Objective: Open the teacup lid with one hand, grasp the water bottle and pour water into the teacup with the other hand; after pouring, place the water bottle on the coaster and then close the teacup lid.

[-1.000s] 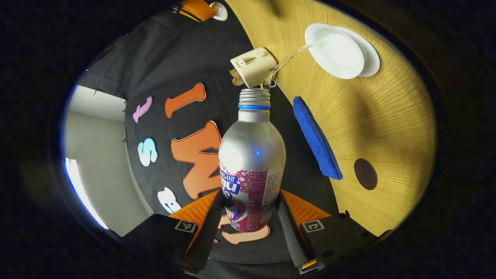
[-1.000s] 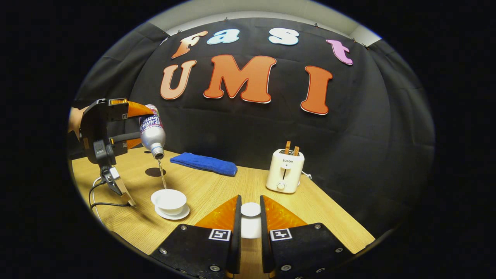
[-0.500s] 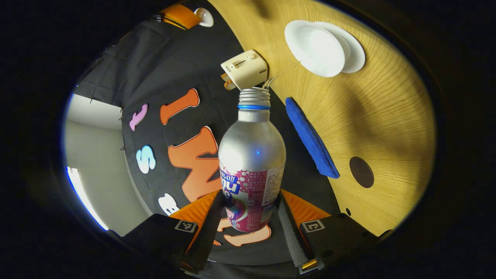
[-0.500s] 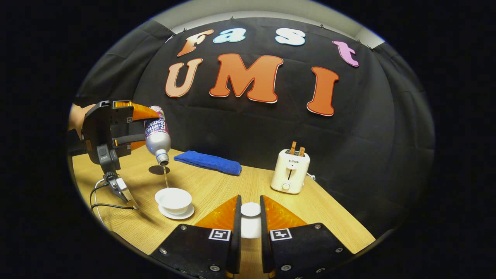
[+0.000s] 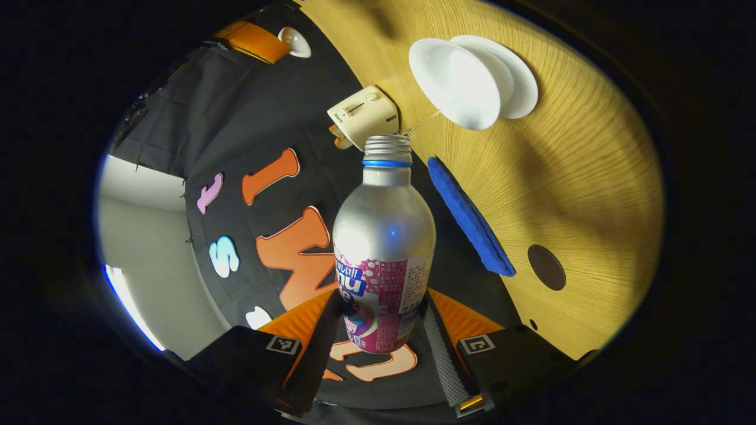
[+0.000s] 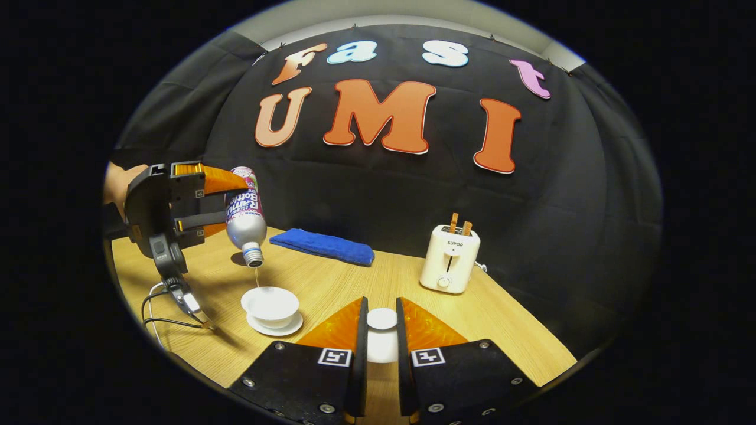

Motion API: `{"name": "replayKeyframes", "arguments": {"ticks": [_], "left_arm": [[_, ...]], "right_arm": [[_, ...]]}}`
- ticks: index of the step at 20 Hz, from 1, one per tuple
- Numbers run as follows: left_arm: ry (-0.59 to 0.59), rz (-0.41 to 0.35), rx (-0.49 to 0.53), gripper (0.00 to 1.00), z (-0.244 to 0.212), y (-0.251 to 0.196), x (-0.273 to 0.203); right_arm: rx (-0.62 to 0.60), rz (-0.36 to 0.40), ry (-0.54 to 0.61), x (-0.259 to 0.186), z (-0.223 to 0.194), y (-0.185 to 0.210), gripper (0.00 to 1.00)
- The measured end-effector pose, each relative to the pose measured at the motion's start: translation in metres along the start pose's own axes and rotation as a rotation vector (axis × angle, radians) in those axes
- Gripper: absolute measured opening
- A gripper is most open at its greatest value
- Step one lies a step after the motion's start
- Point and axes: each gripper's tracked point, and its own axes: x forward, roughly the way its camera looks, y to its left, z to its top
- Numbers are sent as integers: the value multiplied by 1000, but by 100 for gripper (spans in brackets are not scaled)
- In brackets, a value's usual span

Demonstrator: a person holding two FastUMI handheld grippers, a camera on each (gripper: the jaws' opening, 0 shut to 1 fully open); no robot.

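The water bottle (image 5: 384, 236) was clamped between both fingers of the left gripper (image 5: 381, 330), the grip falling on its printed lower body. In the right gripper view the same bottle (image 6: 245, 215) was seen tipped steeply, neck down, held above the tabletop (image 6: 378, 277) by the left gripper (image 6: 201, 203), with part of a hand (image 6: 118, 183) visible behind it. A thin stream of water (image 6: 256, 276) ran from the open mouth into the white teacup (image 6: 270, 302), which stood uncovered on its saucer (image 6: 274, 324). In the left gripper view the teacup (image 5: 455, 79) and saucer (image 5: 514, 77) were seen just beyond the bottle's mouth.

The teacup lid (image 6: 382, 319) was held off the cup, clamped between the fingers of the right gripper (image 6: 381, 330), to the right of the teacup and apart from it.

The round dark coaster (image 5: 546, 267) lay bare on the tabletop (image 5: 590, 177), near one end of a folded blue cloth (image 5: 466, 215). In the right gripper view the coaster (image 6: 239, 258) was partly hidden behind the bottle's neck, and the blue cloth (image 6: 325, 246) lay along the far edge. A cream toaster (image 6: 449, 260) with two slices in its slots stood toward the right.
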Motion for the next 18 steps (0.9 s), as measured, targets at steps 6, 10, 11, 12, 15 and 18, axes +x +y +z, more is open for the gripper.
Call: {"name": "replayKeyframes", "arguments": {"ticks": [6, 10, 11, 12, 15, 18], "left_arm": [[-11, 35, -43, 80, 2, 3, -1], [-9, 57, -57, 83, -1, 5, -3], [-11, 58, -63, 82, -2, 4, -2], [-11, 57, -72, 83, -2, 3, -2], [-13, 69, -84, 80, -3, 4, -3], [-5, 63, -150, 83, -7, 0, -1]], "right_arm": [[8, 24, 6, 4, 0, 13, 23], [0, 36, 11, 8, 1, 21, 23], [0, 39, 11, 9, 2, 23, 23], [-2, 42, 13, 10, 2, 24, 23], [-14, 49, 15, 13, 4, 31, 23], [-15, 58, 18, 17, 7, 38, 23]]}}
